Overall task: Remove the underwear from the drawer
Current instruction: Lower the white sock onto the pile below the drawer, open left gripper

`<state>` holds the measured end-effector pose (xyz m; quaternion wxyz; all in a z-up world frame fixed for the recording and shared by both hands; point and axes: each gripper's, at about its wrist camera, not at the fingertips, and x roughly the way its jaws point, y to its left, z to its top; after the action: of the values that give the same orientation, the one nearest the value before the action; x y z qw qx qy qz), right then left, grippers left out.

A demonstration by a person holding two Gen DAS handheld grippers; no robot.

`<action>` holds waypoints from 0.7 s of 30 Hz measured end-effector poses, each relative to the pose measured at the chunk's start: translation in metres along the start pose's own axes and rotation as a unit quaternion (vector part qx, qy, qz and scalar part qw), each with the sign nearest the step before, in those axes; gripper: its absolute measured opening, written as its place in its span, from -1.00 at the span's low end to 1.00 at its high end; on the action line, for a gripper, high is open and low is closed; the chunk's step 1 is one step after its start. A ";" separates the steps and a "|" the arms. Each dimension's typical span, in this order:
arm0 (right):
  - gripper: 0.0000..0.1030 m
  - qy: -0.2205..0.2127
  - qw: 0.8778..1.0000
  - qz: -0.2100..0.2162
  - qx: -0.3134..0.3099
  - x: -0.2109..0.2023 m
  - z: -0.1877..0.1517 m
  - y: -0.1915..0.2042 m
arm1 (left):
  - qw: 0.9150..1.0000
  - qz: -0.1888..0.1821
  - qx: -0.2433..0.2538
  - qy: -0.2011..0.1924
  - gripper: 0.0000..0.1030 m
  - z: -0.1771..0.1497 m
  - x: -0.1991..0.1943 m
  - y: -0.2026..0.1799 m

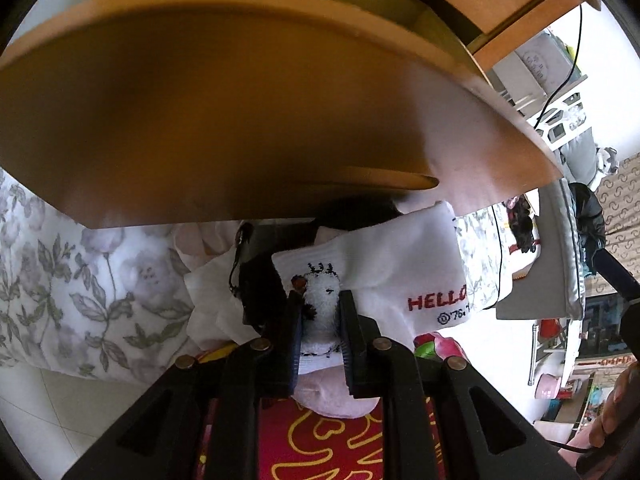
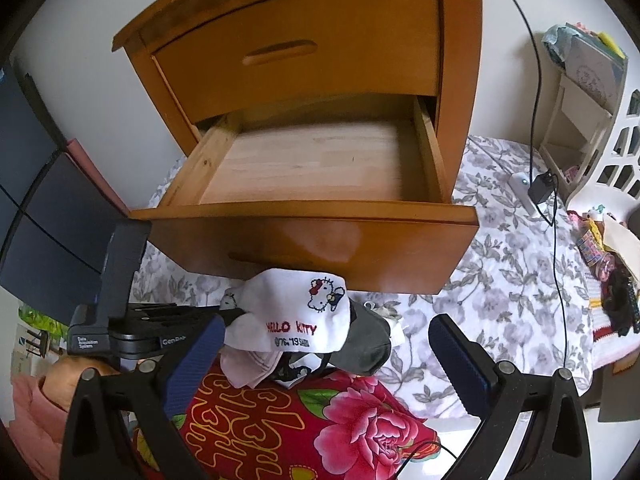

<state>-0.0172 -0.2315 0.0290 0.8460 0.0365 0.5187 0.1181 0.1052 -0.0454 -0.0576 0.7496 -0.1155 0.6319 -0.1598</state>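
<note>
Left gripper point(image 1: 320, 320) clamped on white Hello Kitty garment point(image 1: 384, 272) | right gripper point(image 2: 324, 344) jaws wide apart, nothing between | below both: red floral cloth point(image 2: 320, 420), clothes pile | beyond: pulled-out wooden drawer point(image 2: 312, 216), bare inside | grey-flowered sheet point(image 2: 500, 264) around.

Soft daylight, shadowed drawer front point(image 1: 240, 120) (slightly blurred), fisheye-bent edges

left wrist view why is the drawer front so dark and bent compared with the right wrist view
Left wrist view: the drawer front fills the frame close up, shadowed and bowed by the fisheye. Right wrist view: evenly lit, with a soft glare patch on the drawer front; edges curve and corners go black.
</note>
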 end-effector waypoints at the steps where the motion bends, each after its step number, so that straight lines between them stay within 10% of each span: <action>1: 1.00 0.002 1.000 0.000 0.000 0.001 0.001 0.000 | 1.000 0.000 -0.001 0.002 -0.67 0.000 0.001 0.000; 21: 1.00 0.005 1.000 0.002 -0.002 0.005 0.002 0.003 | 0.999 -0.006 -0.018 -0.037 0.05 -0.002 -0.050 -0.005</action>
<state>-0.0140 -0.2269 0.0263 0.8433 0.0353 0.5224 0.1209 0.0954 -0.0311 -0.0108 0.7690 -0.1386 0.6061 -0.1489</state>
